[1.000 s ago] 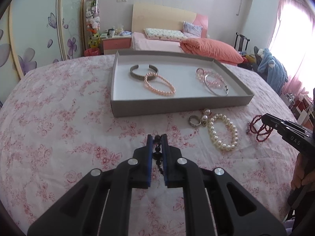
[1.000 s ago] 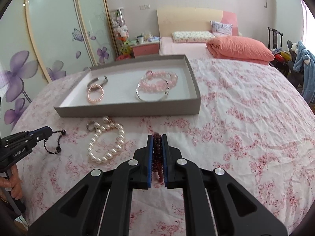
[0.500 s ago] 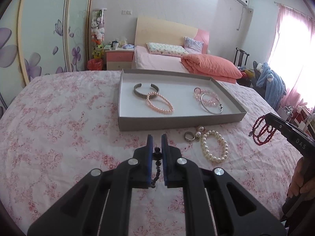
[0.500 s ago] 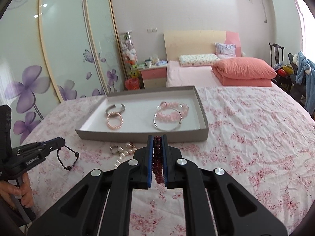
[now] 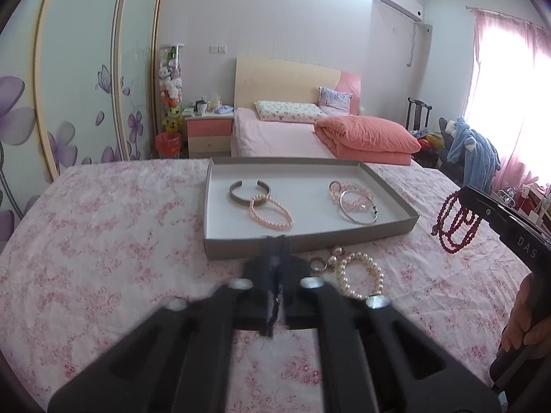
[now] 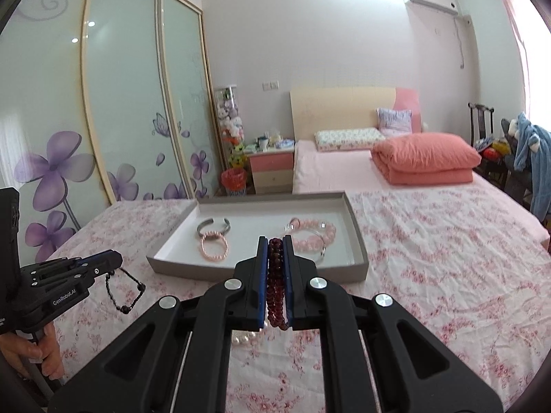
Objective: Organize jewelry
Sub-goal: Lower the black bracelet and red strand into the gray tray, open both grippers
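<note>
A grey tray (image 5: 210, 203) (image 6: 172, 258) lies on the floral cloth and holds a metal cuff (image 5: 249, 189), a pink pearl bracelet (image 5: 272, 211), a pink bead bracelet (image 5: 347, 192) and a silver bangle (image 5: 358, 210). My left gripper (image 5: 275, 244), blurred in its own view, is shut on a black bead bracelet (image 6: 125, 290), held in the air left of the tray. My right gripper (image 6: 275, 244) is shut on a dark red bead bracelet (image 6: 275, 275) (image 5: 456, 227), raised in front of the tray. A white pearl bracelet (image 5: 360, 275) and a ring (image 5: 317, 264) lie in front of the tray.
A bed with a folded orange quilt (image 5: 368, 137) stands behind the table. A pink nightstand (image 5: 208, 134) and a red bin (image 5: 168, 143) stand at the back left. A chair with blue clothing (image 5: 475, 158) stands at the right. Flowered sliding doors (image 6: 103, 120) line the left wall.
Both grippers have risen from the cloth with their bracelets, so the tray and table look lower and farther. The left wrist view has become blurred.
</note>
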